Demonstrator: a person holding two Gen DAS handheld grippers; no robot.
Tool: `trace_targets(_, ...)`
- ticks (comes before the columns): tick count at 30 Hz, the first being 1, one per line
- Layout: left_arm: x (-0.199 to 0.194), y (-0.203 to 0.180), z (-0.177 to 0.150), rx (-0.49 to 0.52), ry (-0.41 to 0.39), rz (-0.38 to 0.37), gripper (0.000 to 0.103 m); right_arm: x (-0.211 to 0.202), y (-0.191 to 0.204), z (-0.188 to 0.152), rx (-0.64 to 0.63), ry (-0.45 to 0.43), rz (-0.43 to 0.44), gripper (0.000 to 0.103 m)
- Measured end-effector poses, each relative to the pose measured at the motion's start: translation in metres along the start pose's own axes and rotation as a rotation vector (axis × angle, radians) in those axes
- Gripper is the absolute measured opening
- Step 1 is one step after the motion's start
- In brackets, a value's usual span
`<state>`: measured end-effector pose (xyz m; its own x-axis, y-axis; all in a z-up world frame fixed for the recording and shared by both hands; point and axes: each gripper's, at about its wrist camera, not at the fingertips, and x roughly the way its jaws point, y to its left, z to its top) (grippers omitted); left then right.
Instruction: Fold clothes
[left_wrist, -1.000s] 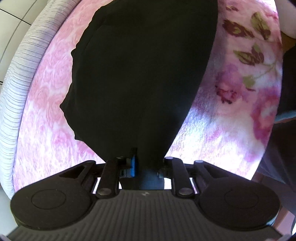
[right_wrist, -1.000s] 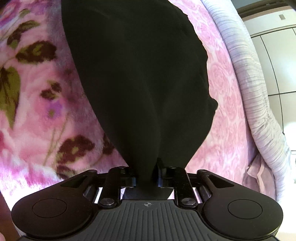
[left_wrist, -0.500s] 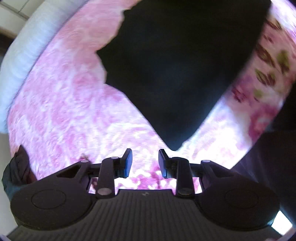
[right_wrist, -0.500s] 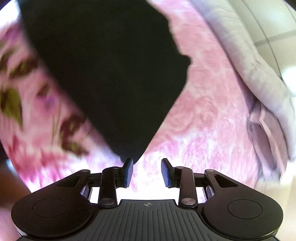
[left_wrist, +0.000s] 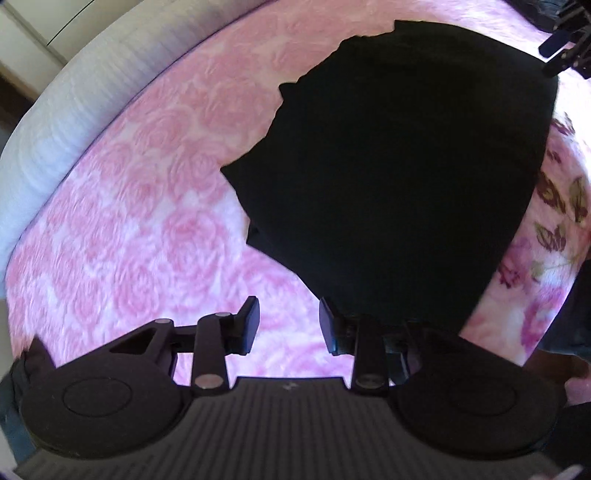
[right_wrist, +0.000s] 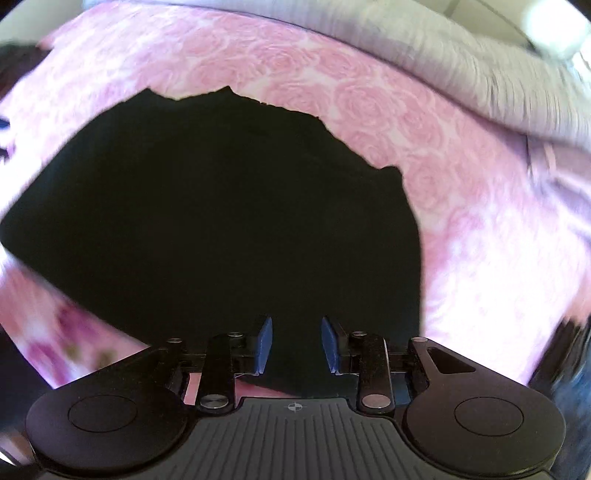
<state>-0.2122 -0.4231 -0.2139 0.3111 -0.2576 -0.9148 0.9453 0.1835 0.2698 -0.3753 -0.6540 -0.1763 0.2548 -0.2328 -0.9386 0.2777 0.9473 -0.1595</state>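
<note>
A black garment (left_wrist: 402, 177) lies folded flat on a pink rose-patterned blanket (left_wrist: 140, 206). My left gripper (left_wrist: 288, 325) is open just off the garment's near left corner, with pink blanket between its fingers. In the right wrist view the same black garment (right_wrist: 221, 206) fills the middle, and my right gripper (right_wrist: 295, 343) hangs open over its near edge with nothing held. The right gripper (left_wrist: 565, 44) also shows at the top right of the left wrist view, beyond the garment's far corner.
A grey-white ribbed bed edge (left_wrist: 74, 99) curves along the blanket's far side, seen also as a bed edge (right_wrist: 461, 66) in the right wrist view. Darker floral print (left_wrist: 554, 221) runs along the blanket's right. A dark-clothed person (left_wrist: 576, 321) stands at the right rim.
Both grippers let go of the black garment, opened and drew back. The garment now lies flat on the blanket, and both cameras have swung round it.
</note>
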Motion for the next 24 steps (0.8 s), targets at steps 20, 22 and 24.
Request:
trace_targets(20,-0.014,0.055,-0.007,0.183,-0.138,-0.093,0.032,-0.047,0.115,0.051,0.365,0.126,-0.059,0.032)
trace_targets(22,-0.016,0.047,-0.005,0.206,-0.142,-0.093,0.032,-0.049,0.116,0.044,0.379,0.124,-0.051,0.032)
trace_targets(24,-0.017,0.039,-0.003,0.232,-0.141,-0.094,0.032,-0.051,0.115,0.036,0.402,0.119,-0.045,0.032)
